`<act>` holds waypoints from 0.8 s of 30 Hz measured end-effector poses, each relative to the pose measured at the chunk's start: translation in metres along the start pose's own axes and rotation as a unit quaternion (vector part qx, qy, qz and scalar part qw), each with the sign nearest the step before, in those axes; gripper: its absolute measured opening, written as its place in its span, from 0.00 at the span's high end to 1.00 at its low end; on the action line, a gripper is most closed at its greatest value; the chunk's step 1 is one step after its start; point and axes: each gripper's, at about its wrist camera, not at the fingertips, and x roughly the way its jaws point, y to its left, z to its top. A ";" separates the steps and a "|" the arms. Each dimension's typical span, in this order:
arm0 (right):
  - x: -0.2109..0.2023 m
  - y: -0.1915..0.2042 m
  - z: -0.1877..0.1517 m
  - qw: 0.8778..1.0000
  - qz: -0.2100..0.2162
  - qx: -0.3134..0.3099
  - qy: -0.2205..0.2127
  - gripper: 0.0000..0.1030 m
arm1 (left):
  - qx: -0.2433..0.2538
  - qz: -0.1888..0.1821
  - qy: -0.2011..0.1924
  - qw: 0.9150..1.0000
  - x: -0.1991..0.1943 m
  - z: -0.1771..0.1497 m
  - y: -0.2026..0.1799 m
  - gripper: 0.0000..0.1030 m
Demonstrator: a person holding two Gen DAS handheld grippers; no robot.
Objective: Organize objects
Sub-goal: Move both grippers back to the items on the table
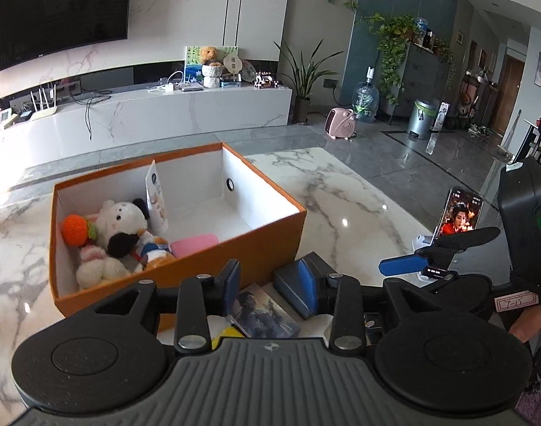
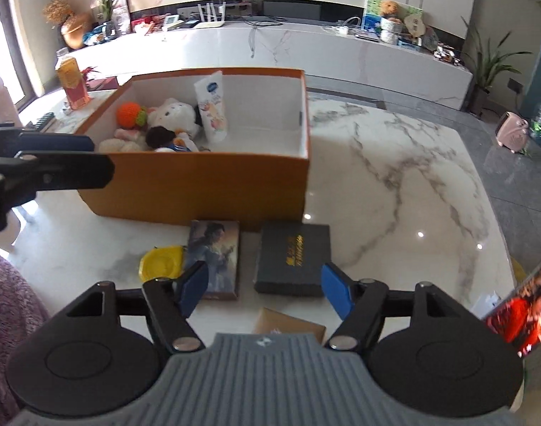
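Note:
An orange box [image 1: 263, 248] [image 2: 199, 184] stands on the marble table and holds plush toys [image 1: 123, 227], an orange knitted ball [image 1: 75, 229], a white tube [image 2: 211, 106] and a pink item [image 1: 195, 243]. In front of it lie a picture-covered book [image 2: 215, 259], a yellow item [image 2: 160, 261], a black box with gold lettering [image 2: 293, 259] and a brown box [image 2: 288, 326]. My left gripper [image 1: 266, 284] is open above the book [image 1: 263, 316], holding nothing. My right gripper [image 2: 265, 289] is open wide over the near end of the black box, empty.
A phone on a stand [image 1: 460, 213] plays a video at the table's right edge. A bottle of orange drink [image 2: 71, 83] stands behind the orange box at the left. Bare marble [image 2: 394, 184] stretches right of the orange box. A purple sleeve [image 2: 7, 305] is at the left.

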 end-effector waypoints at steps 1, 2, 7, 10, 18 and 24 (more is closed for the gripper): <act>0.004 -0.004 -0.007 1.000 -0.006 0.012 0.004 0.28 | -0.003 0.005 0.006 1.000 0.003 -0.009 -0.001 0.57; 0.008 -0.007 -0.013 1.000 -0.010 0.023 0.011 0.26 | -0.005 0.013 0.017 1.000 0.007 -0.017 0.000 0.57; 0.030 -0.018 -0.037 0.997 -0.016 0.065 0.043 0.22 | 0.005 0.045 0.056 0.997 0.023 -0.051 0.003 0.52; 0.037 -0.018 -0.044 0.996 -0.021 0.074 0.052 0.20 | 0.003 0.047 0.073 0.996 0.031 -0.067 0.006 0.50; 0.047 -0.030 -0.054 0.991 -0.006 0.114 0.070 0.17 | 0.028 0.047 0.090 0.994 0.043 -0.082 0.004 0.41; 0.050 -0.032 -0.058 0.987 0.025 0.135 0.081 0.29 | 0.043 0.056 0.104 0.992 0.053 -0.086 0.002 0.38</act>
